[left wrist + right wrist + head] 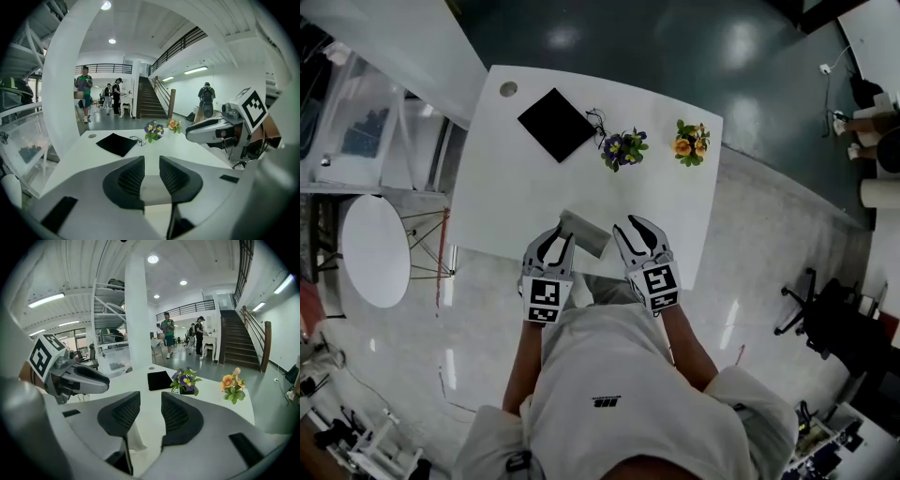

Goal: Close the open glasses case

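Two grippers sit side by side over the table's [675, 216] near edge, and the case [589, 232] lies between them, just in from that edge. It is a pale grey case, set at a slant, with its lid still raised.

The left gripper [560, 234] is at the case's left end. Its jaws are a narrow gap apart, and its own view shows a pale grey patch low in that gap. I cannot tell whether the pads touch it.

The right gripper [636, 225] is at the case's right end. Its jaws are also only slightly apart, with bare table between them and nothing held. In its view the case shows low down, just to the left of its left jaw and outside the gap.

Toward the far edge lie a black pad [556, 124], purple flowers [623, 148] and orange flowers [691, 141], all well apart from the case.
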The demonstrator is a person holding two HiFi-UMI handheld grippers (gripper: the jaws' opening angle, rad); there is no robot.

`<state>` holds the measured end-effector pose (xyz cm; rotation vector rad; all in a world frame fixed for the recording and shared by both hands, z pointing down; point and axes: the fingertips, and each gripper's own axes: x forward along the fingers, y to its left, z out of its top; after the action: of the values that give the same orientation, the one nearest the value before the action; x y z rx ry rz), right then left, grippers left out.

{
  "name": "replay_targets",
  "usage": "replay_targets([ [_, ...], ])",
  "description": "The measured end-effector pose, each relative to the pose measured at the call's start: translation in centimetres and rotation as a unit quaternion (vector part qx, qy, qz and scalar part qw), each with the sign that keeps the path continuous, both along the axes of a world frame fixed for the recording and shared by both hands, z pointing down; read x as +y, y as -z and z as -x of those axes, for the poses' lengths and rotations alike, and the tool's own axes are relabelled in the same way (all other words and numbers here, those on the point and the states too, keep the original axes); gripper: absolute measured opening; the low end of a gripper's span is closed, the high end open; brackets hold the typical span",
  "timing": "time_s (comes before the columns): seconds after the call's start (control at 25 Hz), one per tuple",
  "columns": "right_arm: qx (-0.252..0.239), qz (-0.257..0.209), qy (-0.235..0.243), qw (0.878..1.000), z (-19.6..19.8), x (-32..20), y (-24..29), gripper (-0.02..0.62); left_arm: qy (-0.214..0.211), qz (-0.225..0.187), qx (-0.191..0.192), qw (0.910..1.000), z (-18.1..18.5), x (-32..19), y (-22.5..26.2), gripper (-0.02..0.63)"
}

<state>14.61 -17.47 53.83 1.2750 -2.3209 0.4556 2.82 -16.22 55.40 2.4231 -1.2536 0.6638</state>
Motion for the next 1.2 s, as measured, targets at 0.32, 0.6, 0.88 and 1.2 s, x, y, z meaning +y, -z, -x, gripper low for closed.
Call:
replay_targets([
  [0.32,0.003,0.022,0.021,1.0,0.8,-1.1,-2.6,0.129,0.019,0.017,0.005,0.9996,0.3,-0.3,-2.0,0.106],
  [0.6,0.007,0.036,0.038,0.999,1.5,-1.2,-4.5,0.121,0.032,0.029,0.008,0.999,0.1,-0.1,-3.5,0.101],
  [0.88,0.015,0.055,0.052,0.997,1.7,-1.2,-6.8,0.11,0.035,0.043,0.007,0.9985,-0.2,-0.2,-5.0,0.097],
  [1.2,0.021,0.066,0.068,0.995,2.0,-1.7,-8.3,0.11,0.039,0.056,0.004,0.9977,-0.8,-0.5,-6.5,0.097],
])
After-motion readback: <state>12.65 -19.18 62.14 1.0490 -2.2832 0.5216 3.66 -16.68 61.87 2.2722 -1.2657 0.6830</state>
